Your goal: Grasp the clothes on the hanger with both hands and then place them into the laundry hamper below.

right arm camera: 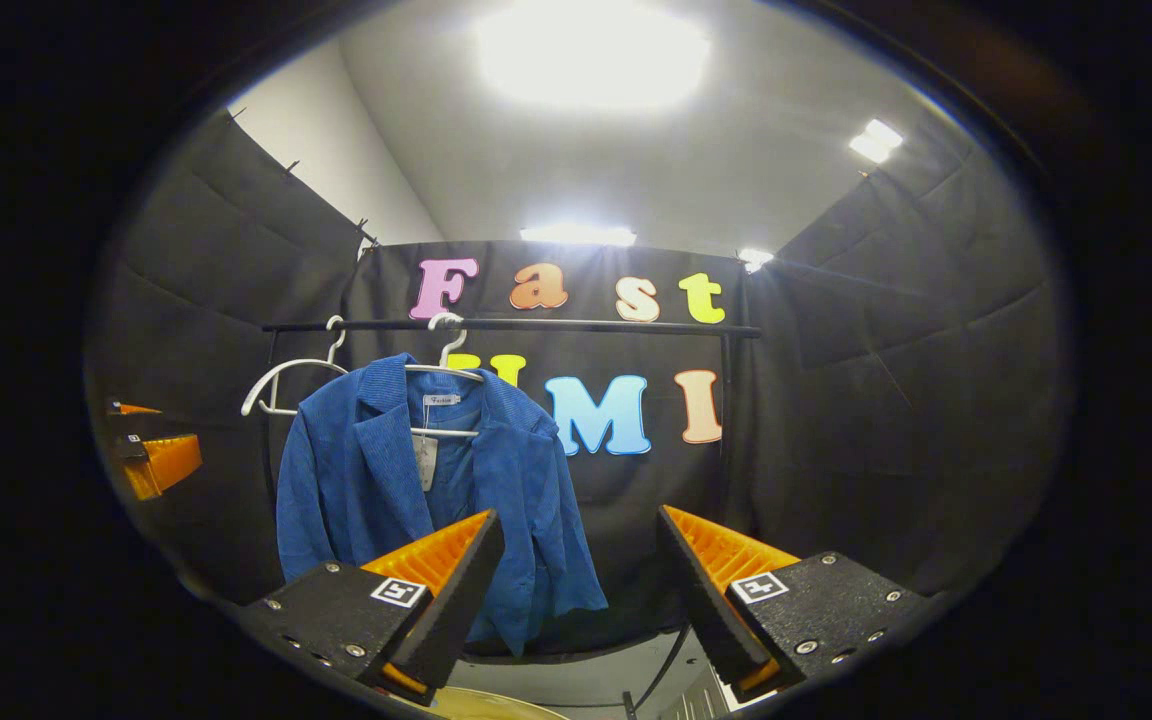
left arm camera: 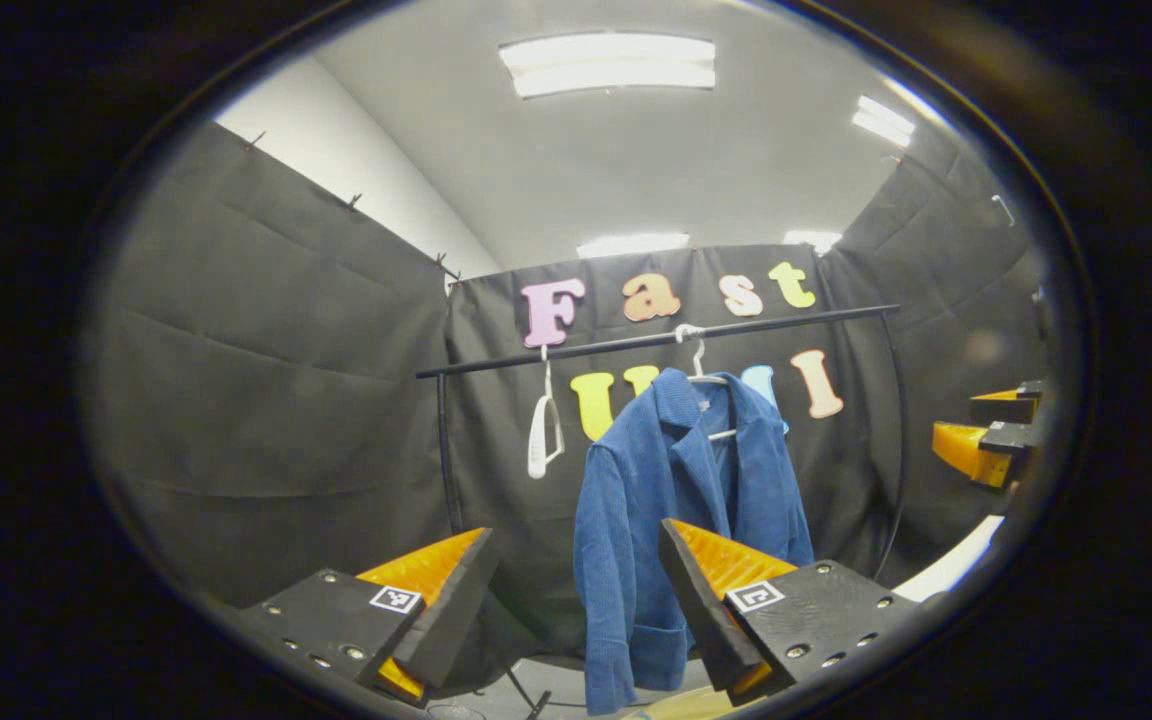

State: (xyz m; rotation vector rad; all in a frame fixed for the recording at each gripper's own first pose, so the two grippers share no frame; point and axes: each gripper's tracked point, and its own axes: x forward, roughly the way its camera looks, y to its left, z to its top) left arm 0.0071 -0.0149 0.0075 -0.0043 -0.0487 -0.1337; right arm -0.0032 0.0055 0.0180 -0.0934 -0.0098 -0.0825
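Both cameras ride low and tilt upward, facing the booth's back wall and taking in much of the ceiling. The left gripper view looks from the left side, with the blue jacket [left arm camera: 681,520] right of centre, behind its own claw [left arm camera: 576,600], well apart. The right gripper view looks from the right side, the jacket [right arm camera: 416,490] left of centre. Both share the clothes rail [left arm camera: 656,340] [right arm camera: 511,325], the jacket and the white hangers [left arm camera: 543,430] [right arm camera: 286,385]. Each catches the other claw at its edge [left arm camera: 991,430] [right arm camera: 151,450].
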